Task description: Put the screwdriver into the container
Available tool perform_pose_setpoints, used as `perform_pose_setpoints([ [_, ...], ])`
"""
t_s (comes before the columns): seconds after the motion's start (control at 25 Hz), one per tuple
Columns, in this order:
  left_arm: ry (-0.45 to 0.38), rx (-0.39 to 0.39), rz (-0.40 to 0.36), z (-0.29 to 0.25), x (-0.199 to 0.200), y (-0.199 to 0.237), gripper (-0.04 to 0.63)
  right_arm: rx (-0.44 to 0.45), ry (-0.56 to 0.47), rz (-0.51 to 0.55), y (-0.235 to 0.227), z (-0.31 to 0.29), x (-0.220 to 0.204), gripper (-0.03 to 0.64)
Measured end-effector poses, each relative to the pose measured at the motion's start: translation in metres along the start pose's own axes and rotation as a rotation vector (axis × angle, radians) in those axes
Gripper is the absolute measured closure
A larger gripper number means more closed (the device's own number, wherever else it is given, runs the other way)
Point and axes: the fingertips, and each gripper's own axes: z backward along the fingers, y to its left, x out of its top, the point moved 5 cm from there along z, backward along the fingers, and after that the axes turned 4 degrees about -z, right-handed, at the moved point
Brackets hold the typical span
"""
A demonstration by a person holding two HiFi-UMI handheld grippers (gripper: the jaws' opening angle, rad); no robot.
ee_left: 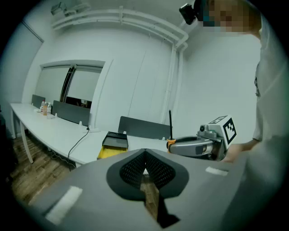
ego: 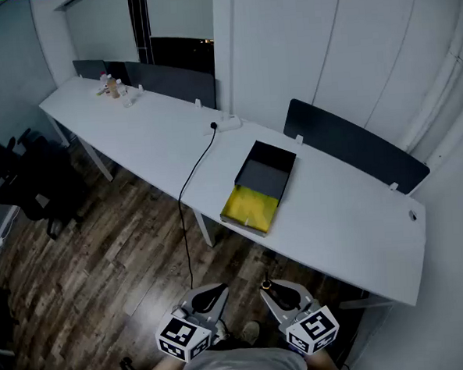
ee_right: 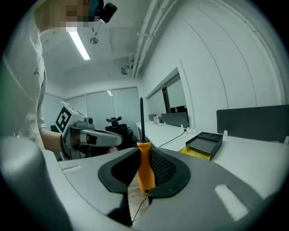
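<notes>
My right gripper (ego: 267, 286) is shut on the screwdriver, clamping its orange handle (ee_right: 145, 168). The thin black shaft (ee_right: 141, 118) points straight up past the jaw tips. From the left gripper view the same shaft (ee_left: 170, 124) rises above the right gripper (ee_left: 173, 145). Beside it, my left gripper (ego: 222, 287) has its jaws together with nothing between them. The container (ego: 260, 185) is a black open tray with a yellow near end. It lies on the white table (ego: 343, 212), well ahead of both grippers, which hang over the wood floor short of the table's edge.
A black cable (ego: 201, 157) runs from a white power strip (ego: 229, 124) over the table's near edge to the floor. Small bottles (ego: 112, 87) stand at the far left end. Dark partitions (ego: 354, 145) line the back edge. An office chair (ego: 36, 188) stands at the left.
</notes>
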Motion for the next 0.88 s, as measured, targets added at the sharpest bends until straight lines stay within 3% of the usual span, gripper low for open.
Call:
perform_pose_setpoints([
  [0.88, -0.026, -0.01, -0.038, 0.007, 0.009, 0.035, 0.595, -0.003, 0.006, -0.002, 0.015, -0.037, 0.008, 0.526],
])
